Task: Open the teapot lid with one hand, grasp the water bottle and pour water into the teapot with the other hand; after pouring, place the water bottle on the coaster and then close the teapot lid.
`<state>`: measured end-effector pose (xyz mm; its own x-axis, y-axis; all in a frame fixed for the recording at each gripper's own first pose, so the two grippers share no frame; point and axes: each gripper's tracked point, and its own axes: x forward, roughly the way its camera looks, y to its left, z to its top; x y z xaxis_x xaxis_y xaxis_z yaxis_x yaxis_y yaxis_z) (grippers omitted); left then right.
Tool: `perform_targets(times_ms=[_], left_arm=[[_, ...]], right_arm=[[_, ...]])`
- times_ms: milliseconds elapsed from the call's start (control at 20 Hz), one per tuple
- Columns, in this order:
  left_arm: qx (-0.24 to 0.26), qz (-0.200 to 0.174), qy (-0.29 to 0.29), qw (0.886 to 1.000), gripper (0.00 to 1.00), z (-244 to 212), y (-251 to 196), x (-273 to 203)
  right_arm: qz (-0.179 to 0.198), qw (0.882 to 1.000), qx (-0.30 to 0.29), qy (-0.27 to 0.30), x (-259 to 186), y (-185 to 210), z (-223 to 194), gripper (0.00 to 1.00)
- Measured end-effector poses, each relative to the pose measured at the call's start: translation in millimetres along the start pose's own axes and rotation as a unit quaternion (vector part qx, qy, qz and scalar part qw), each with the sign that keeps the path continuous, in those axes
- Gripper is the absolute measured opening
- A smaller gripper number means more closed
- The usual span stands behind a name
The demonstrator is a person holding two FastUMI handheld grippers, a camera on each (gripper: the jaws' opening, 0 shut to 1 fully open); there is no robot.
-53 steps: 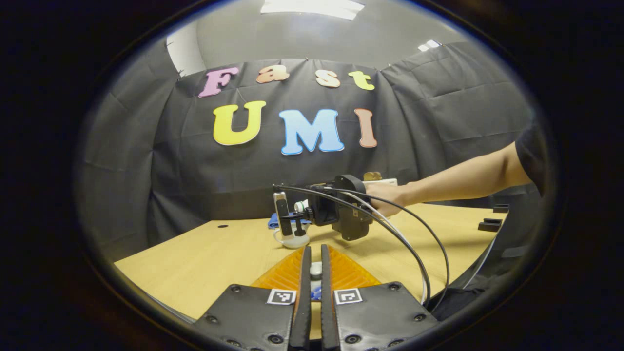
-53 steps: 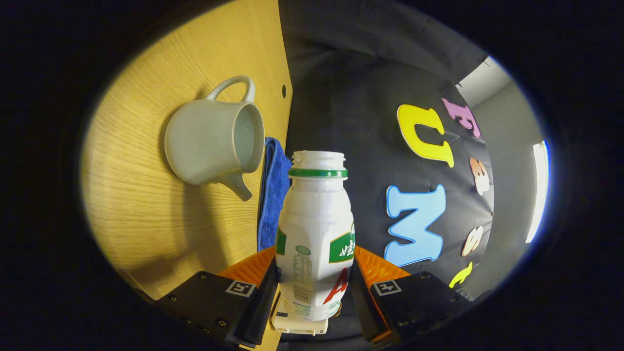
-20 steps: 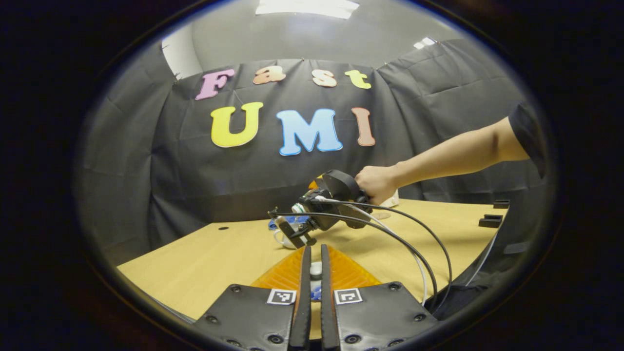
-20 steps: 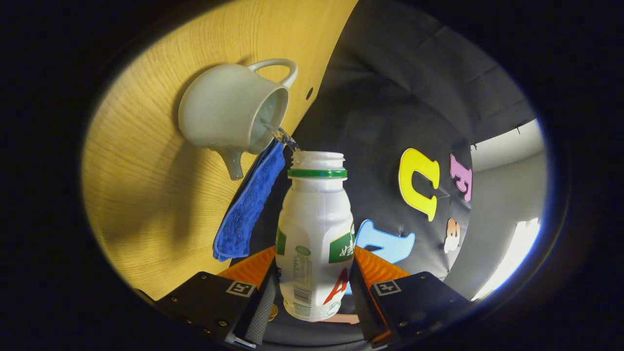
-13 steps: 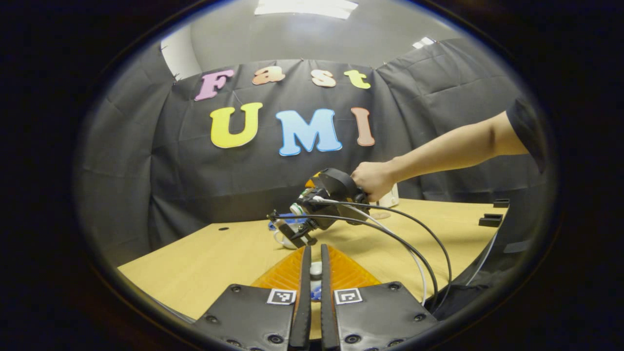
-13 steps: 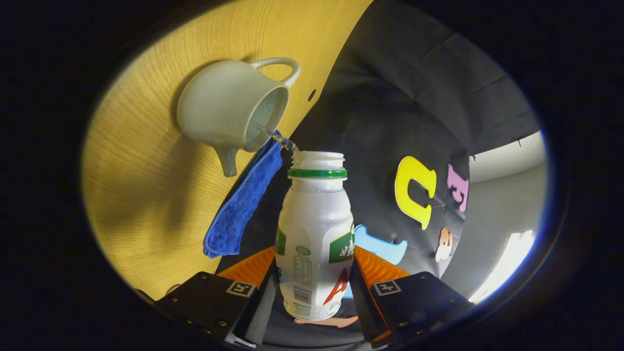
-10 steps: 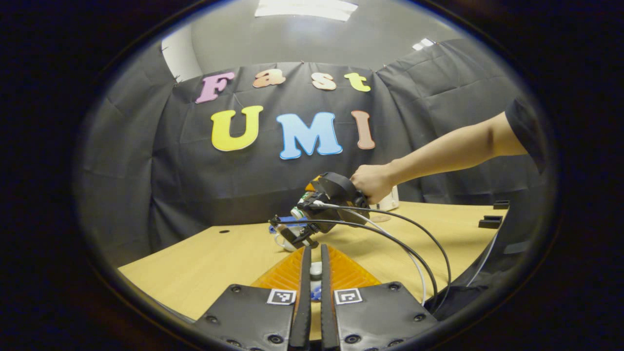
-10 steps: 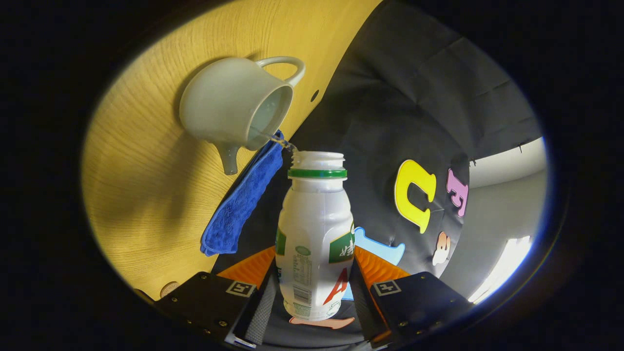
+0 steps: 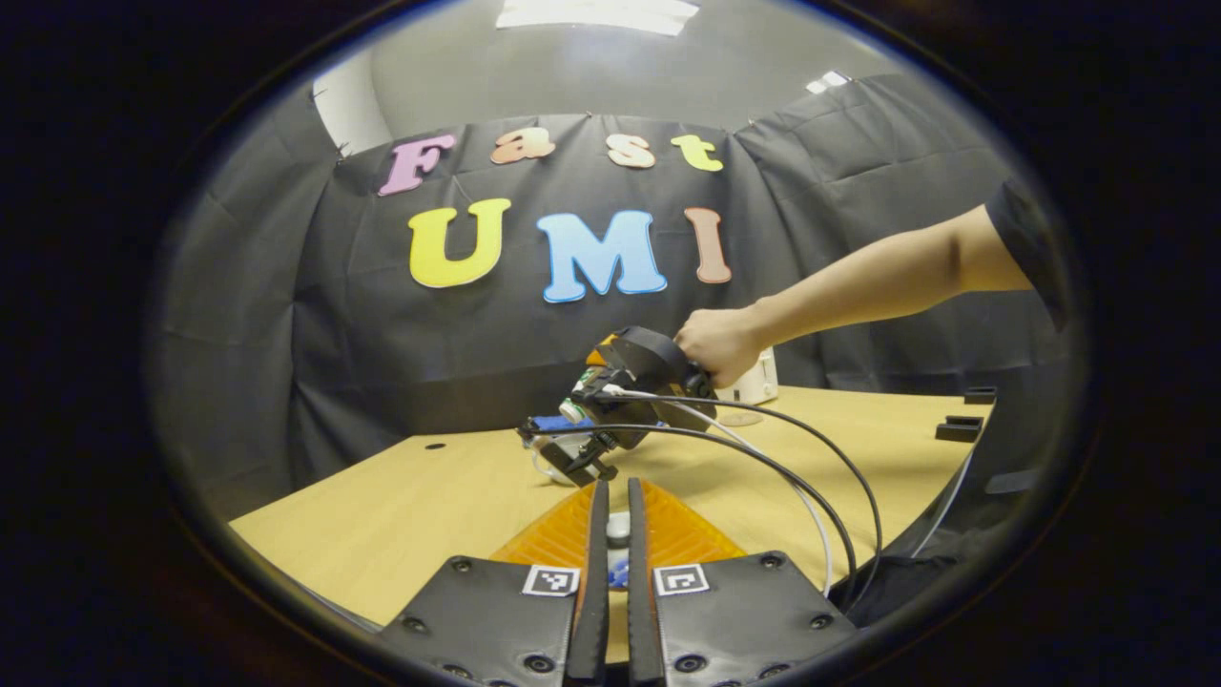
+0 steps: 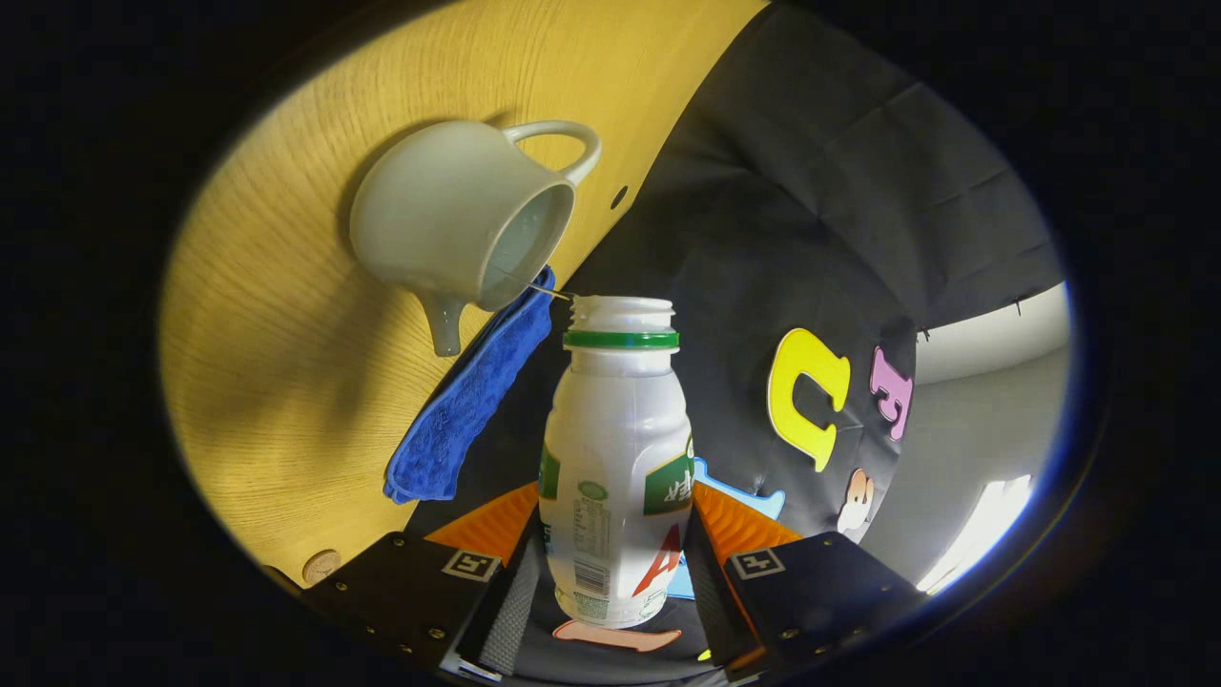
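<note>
My right gripper [image 10: 618, 520] is shut on a white water bottle [image 10: 618, 420] with a green neck ring and no cap. The bottle is tipped, its mouth close to the open top of the white teapot [image 10: 453, 219] on the wooden table. A thin thread of water [image 10: 544, 289] runs from the mouth into the pot. My left gripper [image 9: 610, 489] is shut on the knob of the teapot lid [image 9: 618, 528], held above the near table. In the left gripper view a hand holds the right gripper [image 9: 572, 448] tilted down over the teapot, which is mostly hidden behind it.
A blue cloth [image 10: 467, 410] lies just behind the teapot. A small round coaster [image 10: 321, 565] sits on the table [image 10: 277, 382] to the side. In the left gripper view a white container [image 9: 754, 384] stands at the back and two black blocks [image 9: 957, 429] at the far right.
The right gripper has tipped the bottle further and risen a little; the stream into the teapot has thinned to a thread. My left gripper has stayed put with the lid.
</note>
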<state>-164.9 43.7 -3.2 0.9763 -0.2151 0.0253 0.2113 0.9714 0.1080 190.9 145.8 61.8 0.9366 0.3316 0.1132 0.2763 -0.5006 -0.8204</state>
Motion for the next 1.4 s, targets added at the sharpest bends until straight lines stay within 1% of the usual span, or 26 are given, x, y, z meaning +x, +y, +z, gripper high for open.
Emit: perform_targets(times_ms=[200,450,700,900,1000,1050,1100,1150,1200,1250,1300,1400], left_arm=[[0.006,0.0,0.001,1.0,0.19,0.3,-0.3,-1.3],[0.008,0.001,-0.001,1.0,0.19,4.1,1.1,-1.8],[0.012,0.001,-0.003,1.0,0.19,3.5,0.4,-2.3],[0.011,0.002,-0.001,1.0,0.19,2.9,1.8,-2.7],[0.001,0.002,-0.005,1.0,0.19,5.8,5.5,-3.6],[-0.006,0.003,-0.006,1.0,0.14,7.2,7.7,-3.9],[-0.012,0.005,-0.005,1.0,0.19,5.4,10.5,-4.4],[-0.016,0.008,-0.006,1.0,0.19,5.2,13.6,-4.5],[-0.022,0.009,-0.006,1.0,0.14,5.1,16.6,-3.3],[-0.031,0.009,-0.008,0.999,0.14,6.2,19.2,-3.4],[-0.04,0.01,-0.009,0.999,0.19,7.6,21.1,-3.2],[-0.054,0.017,-0.012,0.998,0.19,8.9,31.1,-4.3]], right_arm=[[-0.003,1.0,-0.022,-0.003,-1.1,-1.8,3.1,0.73],[-0.017,0.999,-0.048,-0.01,-0.7,-5.7,3.7,0.72],[-0.026,0.998,-0.056,-0.014,4.0,-14.8,1.1,0.72],[-0.029,0.998,-0.051,-0.015,5.6,-15.8,2.6,0.72],[-0.024,0.999,-0.027,-0.013,7.1,-11.6,-0.1,0.72],[-0.02,1.0,-0.011,-0.013,6.6,-7.2,-1.5,0.72],[-0.018,1.0,0.004,-0.013,8.5,-5.8,-0.9,0.72],[-0.017,1.0,0.02,-0.011,8.6,-3.3,-1.4,0.72],[-0.011,0.999,0.038,-0.011,8.6,0.6,-3.0,0.72],[-0.006,0.998,0.06,-0.009,7.9,5.9,-3.8,0.72],[0.004,0.996,0.089,-0.007,7.4,12.7,-3.7,0.72],[0.024,0.986,0.163,-0.004,7.6,24.4,-4.1,0.73]])
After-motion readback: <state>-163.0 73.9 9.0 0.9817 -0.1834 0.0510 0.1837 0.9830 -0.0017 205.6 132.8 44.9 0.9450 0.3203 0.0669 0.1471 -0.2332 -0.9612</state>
